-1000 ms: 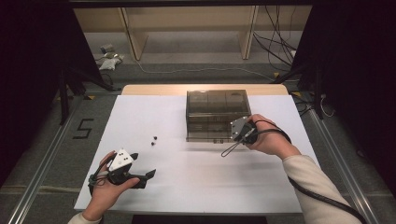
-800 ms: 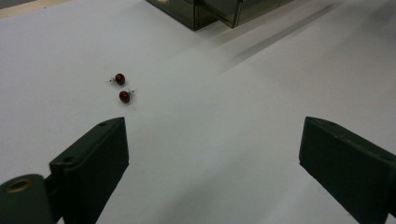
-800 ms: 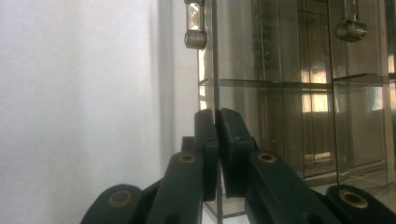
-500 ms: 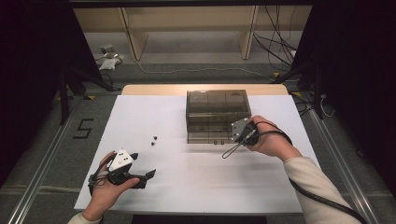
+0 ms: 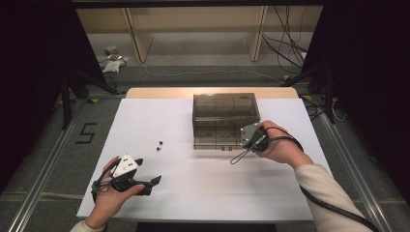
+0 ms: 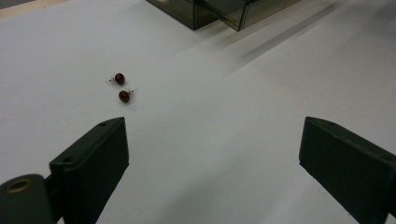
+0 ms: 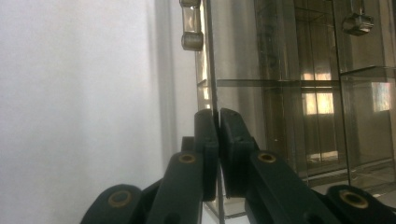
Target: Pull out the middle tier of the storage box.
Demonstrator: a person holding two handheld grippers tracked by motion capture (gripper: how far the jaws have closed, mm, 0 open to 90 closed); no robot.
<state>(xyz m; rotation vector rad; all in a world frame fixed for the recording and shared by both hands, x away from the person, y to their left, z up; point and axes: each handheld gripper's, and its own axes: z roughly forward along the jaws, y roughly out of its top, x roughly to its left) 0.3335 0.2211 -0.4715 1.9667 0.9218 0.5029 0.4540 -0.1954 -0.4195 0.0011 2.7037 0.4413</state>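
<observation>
Smoked-grey clear plastic organiser box (image 5: 222,118) with inner compartments sits toward the far middle of the bench (image 5: 203,193), which is covered by a white sheet; a strip of pale wood shows along the far edge. Right tongs (image 5: 240,145) are at the box's near right corner, clenched on a thin transparent panel of the box; the right gripper view shows the two black jaws pressed together with the panel edge (image 7: 215,140) pinched between them, small clear hinge pieces above. A cable loops from these tongs onto the sheet.

Left tongs (image 5: 153,181) rest low at the near left of the bench, jaws spread wide and released, nothing between them. In the left gripper view, two small dark-red round stud earrings (image 6: 122,87) lie side by side on the white sheet ahead of the jaws, close together, well apart from the box; whether they touch cannot be told.

Room: grey floor, metal rails along both sides of the bench, a "5" marked on the floor at left. Beyond the bench, a pale wooden frame, loose cables and small clutter on the floor. Black curtains on both sides.
</observation>
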